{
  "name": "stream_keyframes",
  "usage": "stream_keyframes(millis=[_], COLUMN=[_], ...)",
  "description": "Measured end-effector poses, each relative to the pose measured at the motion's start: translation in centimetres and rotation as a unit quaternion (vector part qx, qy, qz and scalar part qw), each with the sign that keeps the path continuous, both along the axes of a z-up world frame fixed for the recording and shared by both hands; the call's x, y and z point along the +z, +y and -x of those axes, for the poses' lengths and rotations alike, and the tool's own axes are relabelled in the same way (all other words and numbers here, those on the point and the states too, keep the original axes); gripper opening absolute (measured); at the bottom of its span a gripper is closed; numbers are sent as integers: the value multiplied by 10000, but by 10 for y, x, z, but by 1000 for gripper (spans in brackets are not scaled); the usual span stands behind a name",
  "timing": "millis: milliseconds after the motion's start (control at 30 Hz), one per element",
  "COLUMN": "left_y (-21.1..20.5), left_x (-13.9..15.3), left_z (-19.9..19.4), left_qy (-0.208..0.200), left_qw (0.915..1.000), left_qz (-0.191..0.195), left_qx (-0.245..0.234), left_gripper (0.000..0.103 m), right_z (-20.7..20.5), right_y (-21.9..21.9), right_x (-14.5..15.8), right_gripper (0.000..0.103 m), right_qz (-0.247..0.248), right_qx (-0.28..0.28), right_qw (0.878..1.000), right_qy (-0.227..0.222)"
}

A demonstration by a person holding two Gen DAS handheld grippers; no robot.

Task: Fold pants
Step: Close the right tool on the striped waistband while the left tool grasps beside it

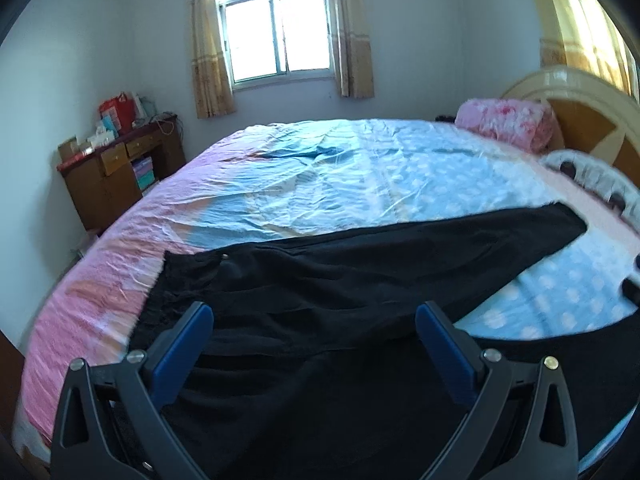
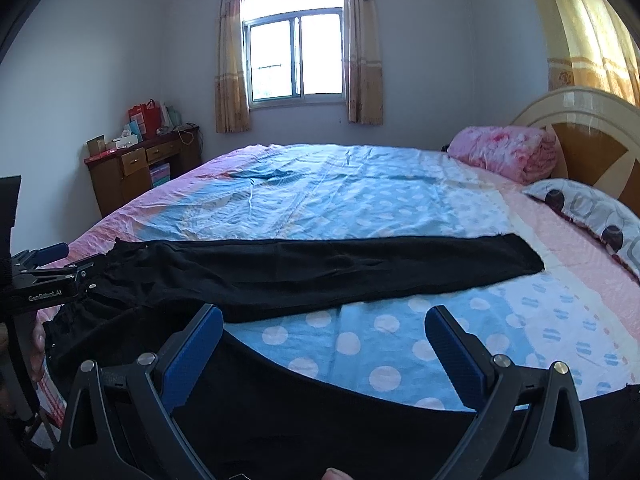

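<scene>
Black pants (image 1: 340, 280) lie spread on the bed, waistband to the left (image 1: 180, 276). One leg stretches right toward the pillows (image 2: 360, 268). The other leg runs along the bed's near edge (image 2: 320, 420). My left gripper (image 1: 316, 320) hovers open just over the hip area, with black cloth below both blue pads (image 1: 188, 344) and nothing between them. In the right wrist view the left gripper (image 2: 86, 255) sits at the waistband. My right gripper (image 2: 326, 320) stands open above the near leg, with dotted sheet showing between the two legs.
The bed sheet (image 2: 360, 200) is blue and pink with white dots. A folded pink quilt (image 2: 504, 152), a patterned pillow (image 2: 592, 212) and the headboard (image 2: 592, 132) stand at the right. A wooden desk (image 2: 132, 168) with clutter is in the far left corner, under a curtained window (image 2: 296, 56).
</scene>
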State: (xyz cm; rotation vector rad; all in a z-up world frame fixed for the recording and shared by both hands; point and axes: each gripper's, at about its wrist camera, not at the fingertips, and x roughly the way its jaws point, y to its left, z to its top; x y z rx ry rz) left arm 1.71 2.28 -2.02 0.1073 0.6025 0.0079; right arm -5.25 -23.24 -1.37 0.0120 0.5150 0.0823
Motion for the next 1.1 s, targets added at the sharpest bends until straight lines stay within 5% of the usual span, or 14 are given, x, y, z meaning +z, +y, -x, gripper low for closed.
stream_keyframes(millis=[200,333,500,700,833,933,1100], left_y=[72,135,177,188,191,203,191], left_x=[-24,-37,-68,-102,-109,-112,-111], left_z=[-51,-108,-178,-218,-218,-225,-230], left_qy=[317,628,1186,1695,1794,1983,2132], left_qw=[9962,9928,9886,9822,9811,9756,9738], left_qz=[-726,-741,-366,-120,108,613,259], left_qx=[365,696,851,798,715,710,751], left_gripper=[103,102,83,60,60,60,62], right_z=[-21,-44,-87,-136,-169,-190,-245], right_y=[-43,-81,-123,-159,-213,-252,-321], right_x=[-2,-4,-8,-21,-26,-29,-32], right_gripper=[102,102,102,102,100,75,72], right_qz=[361,447,127,-167,-484,-632,-632], right_qx=[-233,-528,-830,-972,-1330,-1508,-1993], right_qw=[9986,9960,9925,9863,9787,9729,9629], right_qy=[312,568,891,1321,1488,1633,1709])
